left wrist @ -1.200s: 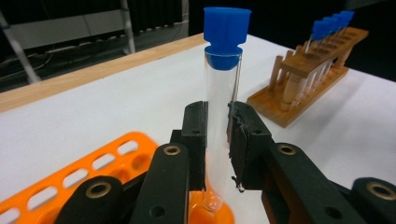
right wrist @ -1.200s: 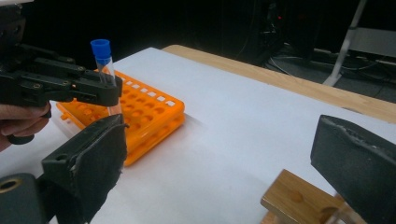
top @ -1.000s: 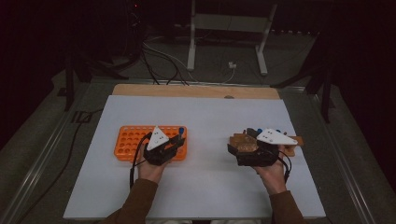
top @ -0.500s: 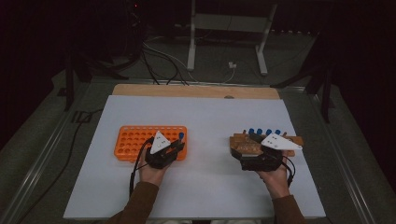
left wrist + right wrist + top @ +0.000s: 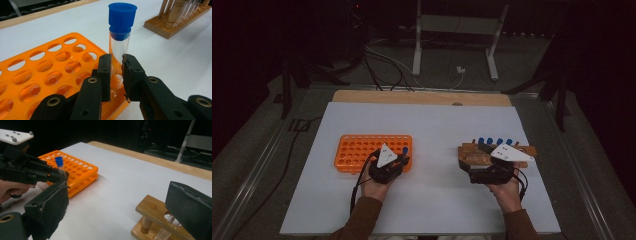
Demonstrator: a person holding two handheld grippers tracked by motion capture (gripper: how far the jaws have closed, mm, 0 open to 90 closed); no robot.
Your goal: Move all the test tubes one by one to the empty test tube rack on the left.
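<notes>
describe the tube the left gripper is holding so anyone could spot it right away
On the white table, find the orange rack at left. At its near right corner stands a clear tube with a blue cap, gripped by the left gripper. It is the only tube in that rack; the other blue-capped tubes sit in the wooden rack.

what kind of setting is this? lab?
Probably a lab-style bench set up for recording: an orange tube rack, a wooden tube rack with blue-capped tubes, a white table, and cables and equipment stands behind in the dark.

High view looks down from above; both close claw views share the orange rack [image 5: 57, 75]
</notes>
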